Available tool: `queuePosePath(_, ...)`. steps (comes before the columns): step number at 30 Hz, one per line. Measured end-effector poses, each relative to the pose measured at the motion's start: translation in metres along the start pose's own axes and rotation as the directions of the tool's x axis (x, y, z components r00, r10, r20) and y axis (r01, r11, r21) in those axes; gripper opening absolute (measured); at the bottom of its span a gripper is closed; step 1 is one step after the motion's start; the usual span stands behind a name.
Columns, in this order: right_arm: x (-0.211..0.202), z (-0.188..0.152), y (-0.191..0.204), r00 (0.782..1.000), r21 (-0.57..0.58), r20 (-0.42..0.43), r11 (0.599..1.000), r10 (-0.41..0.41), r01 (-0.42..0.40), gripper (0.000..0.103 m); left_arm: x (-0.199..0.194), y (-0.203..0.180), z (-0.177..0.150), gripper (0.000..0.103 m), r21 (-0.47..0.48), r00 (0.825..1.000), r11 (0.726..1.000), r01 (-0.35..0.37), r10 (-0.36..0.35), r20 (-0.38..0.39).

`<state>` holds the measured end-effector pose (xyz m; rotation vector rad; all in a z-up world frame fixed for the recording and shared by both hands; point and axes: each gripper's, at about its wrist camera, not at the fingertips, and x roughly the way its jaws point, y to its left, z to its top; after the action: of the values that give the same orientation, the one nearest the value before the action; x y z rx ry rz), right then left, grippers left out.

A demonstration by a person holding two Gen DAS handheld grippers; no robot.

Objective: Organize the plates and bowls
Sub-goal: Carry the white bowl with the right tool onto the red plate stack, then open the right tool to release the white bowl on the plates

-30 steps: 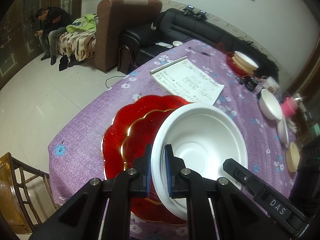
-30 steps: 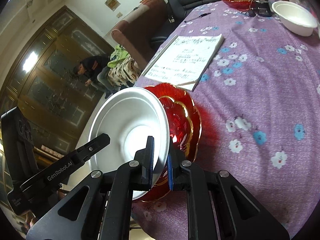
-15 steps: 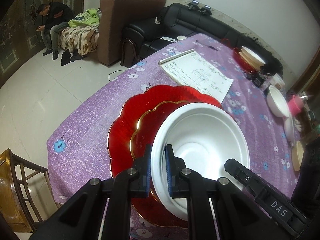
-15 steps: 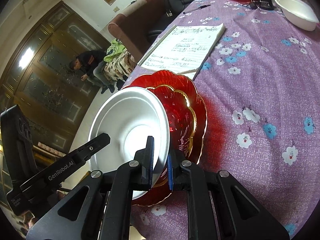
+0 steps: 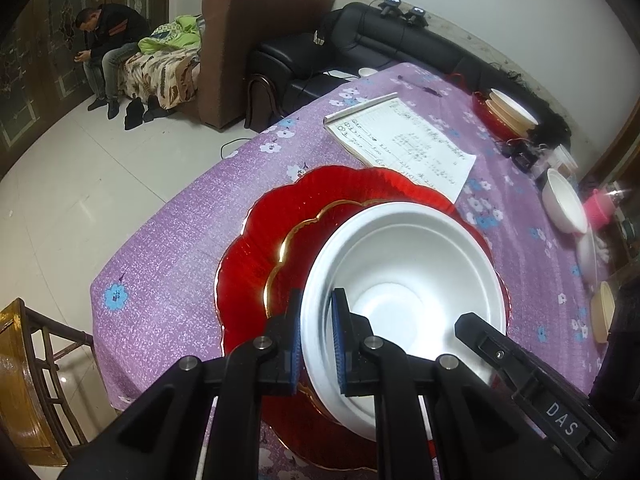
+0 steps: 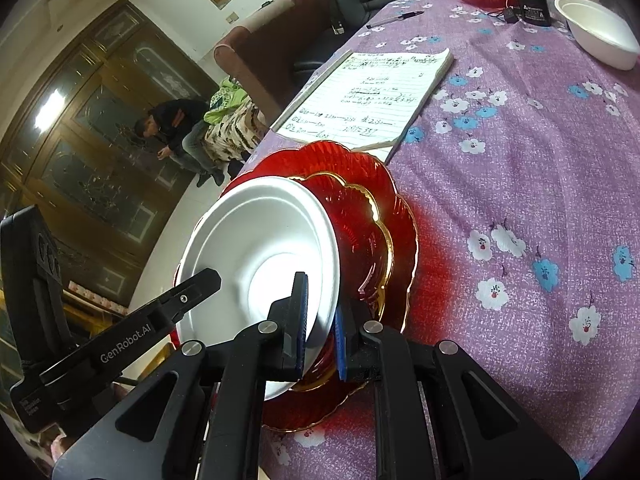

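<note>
White bowl [image 5: 404,280] sits on the stacked red plates [image 5: 272,248], its rim pinched on opposite sides by the left gripper [image 5: 316,340] and right gripper [image 6: 320,320], both clamped narrow on it. It looks light, thin and easily dented, so the rim is the sensible hold; the glassy plates beneath look slick and breakable. Beyond the plates on the purple-clothed worktop [image 6: 520,184] lies a notepad [image 6: 372,92]; further off stands another white bowl [image 6: 600,32].

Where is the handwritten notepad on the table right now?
The notepad lies flat on the purple tablecloth, just beyond the stacked red plates, its near corner at their rim; both views show it.
</note>
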<state>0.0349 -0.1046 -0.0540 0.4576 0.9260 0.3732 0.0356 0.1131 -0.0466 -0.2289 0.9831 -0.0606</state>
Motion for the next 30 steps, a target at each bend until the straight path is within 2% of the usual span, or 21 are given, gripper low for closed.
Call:
queuePosePath(14,0.006,0.008,0.009,1.0,-0.022,0.012,1.0,-0.016,0.016,0.011,0.005,0.003,0.011,0.013,-0.002,1.0,1.0,-0.01,0.01,-0.002)
queuePosePath(25,0.005,0.005,0.007,0.997,-0.037,0.041,0.997,-0.072,0.073,0.011,0.02,-0.004,0.006,0.014,0.023,0.999,1.0,-0.013,0.014,-0.051)
queuePosePath(30,0.003,0.004,0.006,0.997,-0.033,0.035,0.997,-0.063,0.064,0.012,0.017,-0.005,0.005,0.015,0.034,0.998,0.999,-0.025,0.027,-0.053)
